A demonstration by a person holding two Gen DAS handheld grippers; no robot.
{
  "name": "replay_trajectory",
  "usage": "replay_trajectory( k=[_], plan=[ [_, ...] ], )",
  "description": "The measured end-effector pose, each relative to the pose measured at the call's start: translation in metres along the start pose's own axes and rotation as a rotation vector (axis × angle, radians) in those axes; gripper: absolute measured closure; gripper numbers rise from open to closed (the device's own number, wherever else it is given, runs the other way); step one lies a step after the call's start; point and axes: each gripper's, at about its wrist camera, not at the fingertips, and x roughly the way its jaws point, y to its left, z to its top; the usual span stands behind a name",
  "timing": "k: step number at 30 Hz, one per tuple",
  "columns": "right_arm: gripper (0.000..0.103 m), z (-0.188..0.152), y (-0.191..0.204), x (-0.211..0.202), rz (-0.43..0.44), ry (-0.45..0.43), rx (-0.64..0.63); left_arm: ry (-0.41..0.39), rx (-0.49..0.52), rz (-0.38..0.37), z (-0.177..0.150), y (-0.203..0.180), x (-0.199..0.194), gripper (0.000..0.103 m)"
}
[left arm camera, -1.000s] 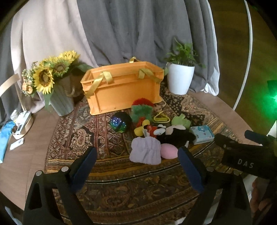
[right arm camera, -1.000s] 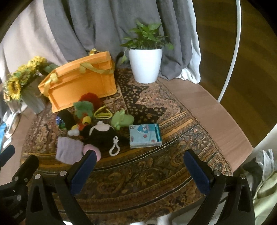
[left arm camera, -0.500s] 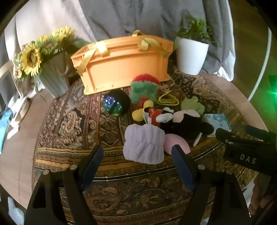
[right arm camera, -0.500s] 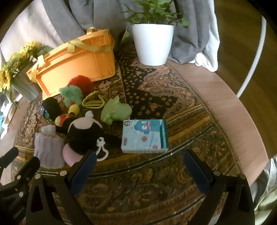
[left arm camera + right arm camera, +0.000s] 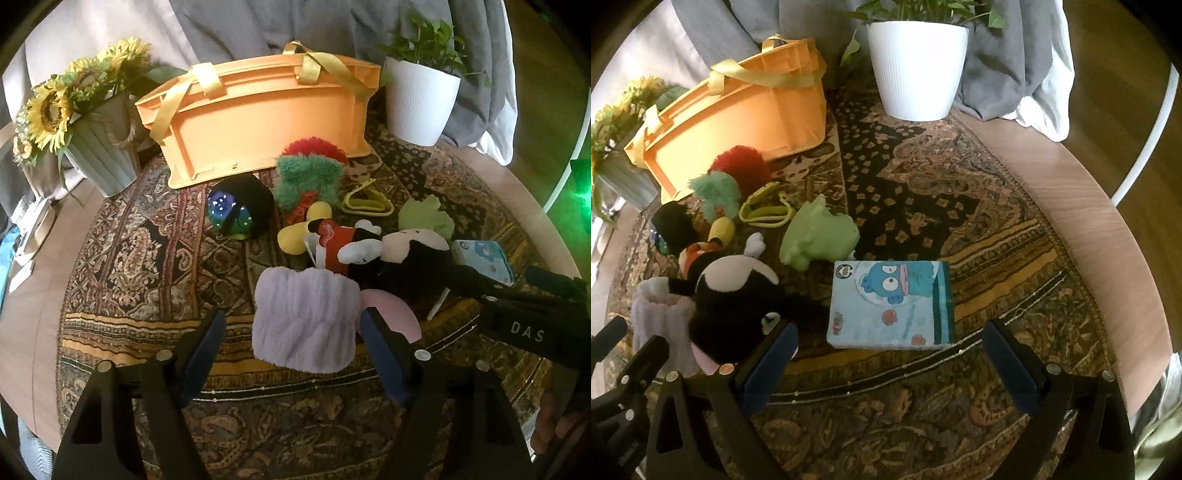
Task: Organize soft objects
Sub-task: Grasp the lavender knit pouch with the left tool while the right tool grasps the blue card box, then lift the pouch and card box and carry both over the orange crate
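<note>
A pile of soft toys lies on the patterned rug in front of an orange crate with yellow straps. My left gripper is open, its fingers either side of the near end of a lilac fluffy cloth. Behind it lie a Mickey plush, a pink pad, a black sparkly ball, a green and red furry toy and a light green plush. My right gripper is open, just short of a blue cartoon packet; the Mickey plush sits by its left finger.
A white plant pot stands right of the crate, a grey pot of sunflowers left of it. Grey curtains hang behind. The round wooden table's edge curves close on the right. A yellow-green strap lies among the toys.
Both grippers have moved forward and down toward the toys. The left now brackets the lilac cloth; the right has closed in on the blue packet. Both stayed open.
</note>
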Motion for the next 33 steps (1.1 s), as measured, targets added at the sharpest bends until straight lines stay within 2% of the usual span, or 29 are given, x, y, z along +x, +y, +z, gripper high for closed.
replay_trajectory(
  k=[6, 9, 13, 19, 21, 22, 23, 33],
  plan=[
    [0.002, 0.006, -0.002, 0.01, 0.006, 0.005, 0.008, 0.022, 0.009, -0.003, 0.003, -0.001, 0.012, 0.043],
    [0.003, 0.007, -0.003, 0.011, 0.013, 0.003, 0.007, 0.032, 0.011, -0.01, 0.004, -0.002, 0.016, 0.054],
    [0.01, 0.007, -0.007, 0.012, 0.024, 0.008, 0.023, 0.04, 0.015, -0.023, 0.006, -0.004, 0.02, 0.065],
    [0.012, 0.005, -0.009, 0.016, 0.034, 0.019, 0.018, 0.043, 0.027, -0.034, 0.005, -0.008, 0.022, 0.069],
    [0.02, 0.005, -0.008, 0.018, 0.048, 0.023, 0.011, 0.042, 0.027, -0.033, 0.004, -0.009, 0.023, 0.071],
    [0.028, 0.005, -0.008, 0.019, 0.051, 0.025, 0.003, 0.043, 0.029, -0.03, 0.004, -0.01, 0.023, 0.073],
    [0.03, 0.005, -0.007, 0.02, 0.049, 0.031, -0.003, 0.043, 0.03, -0.03, 0.003, -0.01, 0.024, 0.074],
    [0.03, 0.006, -0.009, -0.004, 0.049, -0.008, -0.012, 0.019, 0.017, -0.042, 0.001, -0.009, 0.019, 0.08]
  ],
)
